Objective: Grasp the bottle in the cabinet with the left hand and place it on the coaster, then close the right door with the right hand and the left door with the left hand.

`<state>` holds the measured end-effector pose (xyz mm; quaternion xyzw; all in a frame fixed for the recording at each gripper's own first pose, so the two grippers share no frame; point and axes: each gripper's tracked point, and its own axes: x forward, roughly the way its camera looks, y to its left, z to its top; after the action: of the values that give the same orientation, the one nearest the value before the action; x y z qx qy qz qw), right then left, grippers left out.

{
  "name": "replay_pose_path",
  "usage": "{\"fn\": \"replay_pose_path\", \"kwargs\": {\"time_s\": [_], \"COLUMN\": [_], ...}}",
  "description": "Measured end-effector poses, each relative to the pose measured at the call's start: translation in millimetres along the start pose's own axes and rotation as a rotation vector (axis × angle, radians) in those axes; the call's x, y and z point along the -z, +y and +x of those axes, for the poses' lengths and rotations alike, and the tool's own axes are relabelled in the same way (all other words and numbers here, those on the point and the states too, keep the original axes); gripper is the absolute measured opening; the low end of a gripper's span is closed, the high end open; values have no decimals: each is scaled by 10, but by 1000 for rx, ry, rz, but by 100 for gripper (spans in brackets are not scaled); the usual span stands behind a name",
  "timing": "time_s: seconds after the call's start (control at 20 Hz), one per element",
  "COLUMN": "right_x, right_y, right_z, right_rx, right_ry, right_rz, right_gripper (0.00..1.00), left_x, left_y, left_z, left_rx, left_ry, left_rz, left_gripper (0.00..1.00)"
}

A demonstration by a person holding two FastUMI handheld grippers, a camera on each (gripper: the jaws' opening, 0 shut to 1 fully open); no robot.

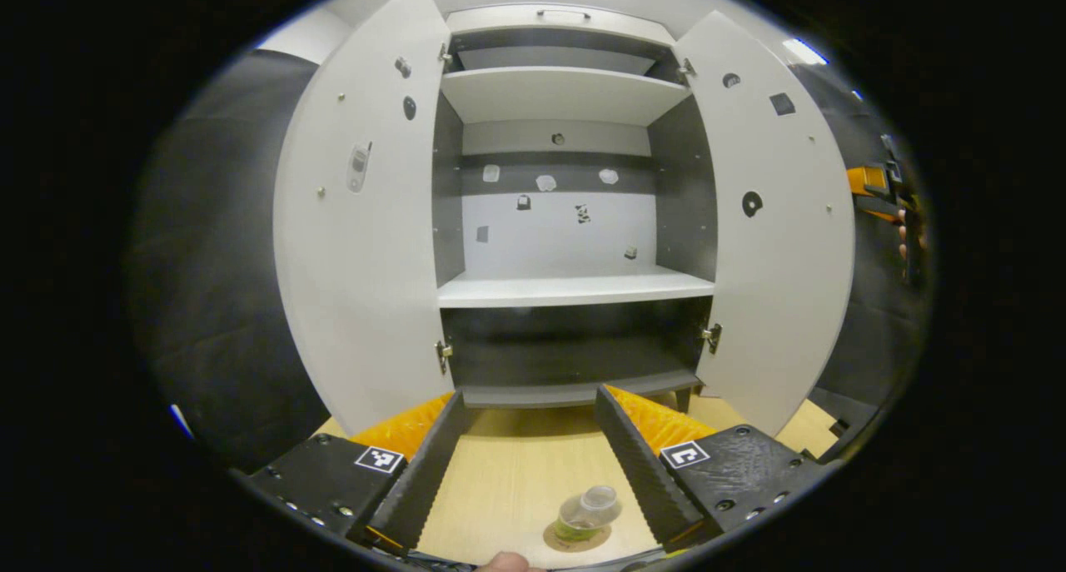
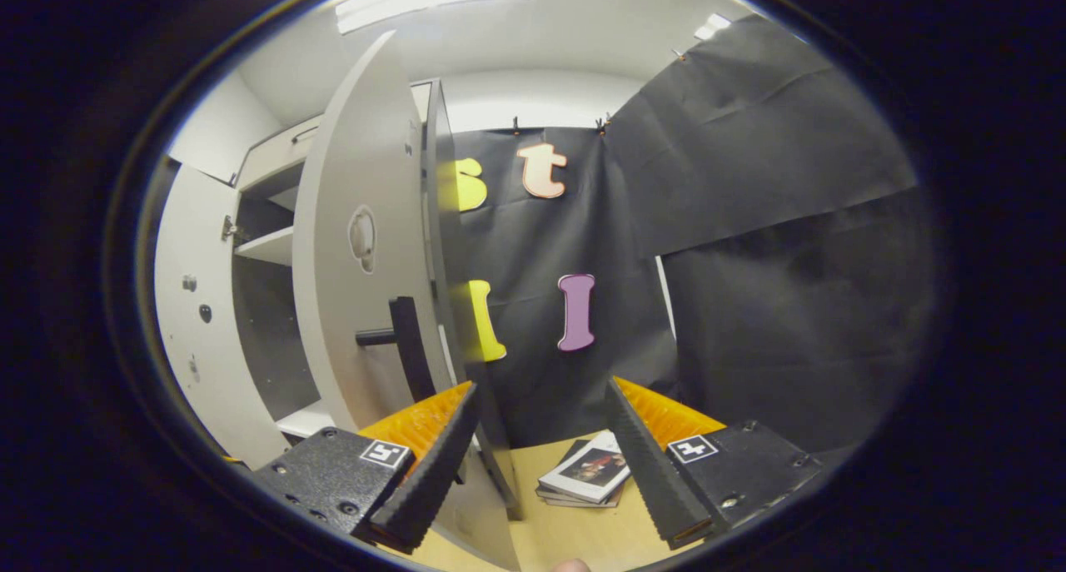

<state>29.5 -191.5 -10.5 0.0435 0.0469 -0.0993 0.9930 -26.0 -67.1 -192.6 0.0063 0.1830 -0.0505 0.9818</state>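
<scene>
Bottle (image 1: 587, 513) upright on coaster (image 1: 556, 541).

The cabinet (image 1: 575, 289) has pale grey doors and shelves with dark grey inner walls. The surface (image 1: 516, 480) is light wood. The bottle (image 1: 587, 512) is clear with a green label, on a brown coaster (image 1: 562, 543). The door handle (image 2: 405, 339) is black.
</scene>
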Motion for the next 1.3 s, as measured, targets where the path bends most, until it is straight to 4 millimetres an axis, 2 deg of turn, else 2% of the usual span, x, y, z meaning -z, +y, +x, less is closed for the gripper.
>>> {"fn": "replay_pose_path", "kwargs": {"time_s": [0.15,0.2,0.25,0.3,0.45,0.5,0.55,0.65,0.75,0.85,0.95,1.0,1.1,1.15,1.25,1.3], "right_x": [-4,-13,-26,-32,-23,-13,6,54,80,87,120,140,171,184,212,212], "right_y": [68,88,112,141,313,399,451,560,668,775,889,955,1084,1154,1295,1372], "right_z": [-3,0,-14,-15,-37,-44,-49,-52,-19,-26,-15,-11,11,8,30,57], "right_rx": [-18,-25,-32,-43,-100,-130,-154,-198,-235,-265,-304,-320,-347,-358,-371,-379], "right_ry": [14,18,21,26,40,47,53,78,97,99,98,100,102,102,102,96], "right_rz": [-46,-66,-85,-109,-178,-195,-197,-179,-171,-186,-182,-175,-172,-174,-186,-203], "right_gripper": [93,97,100,97,98,93,93,94,94,98,97,93,98,98,98,97], "left_x": [-103,-122,-164,-236,-462,-537,-595,-700,-756,-796,-862,-911,-955,-984,-973,-1007], "left_y": [151,165,174,205,270,301,333,414,533,621,797,881,1015,1078,1200,1275], "left_z": [-26,-42,-63,-79,-137,-153,-171,-228,-238,-284,-325,-331,-373,-393,-431,-443], "left_rx": [-21,-17,-12,-14,-15,-19,-20,-35,-58,-72,-127,-151,-182,-191,-215,-233], "left_ry": [5,16,18,5,-38,-54,-62,-81,-89,-98,-120,-137,-146,-148,-147,-159], "left_rz": [-16,-27,-35,-41,-51,-55,-59,-49,-22,-32,-49,-53,-66,-75,-85,-79], "left_gripper": [98,95,98,96,96,98,96,98,94,96,94,96,92,99,92,99]}}
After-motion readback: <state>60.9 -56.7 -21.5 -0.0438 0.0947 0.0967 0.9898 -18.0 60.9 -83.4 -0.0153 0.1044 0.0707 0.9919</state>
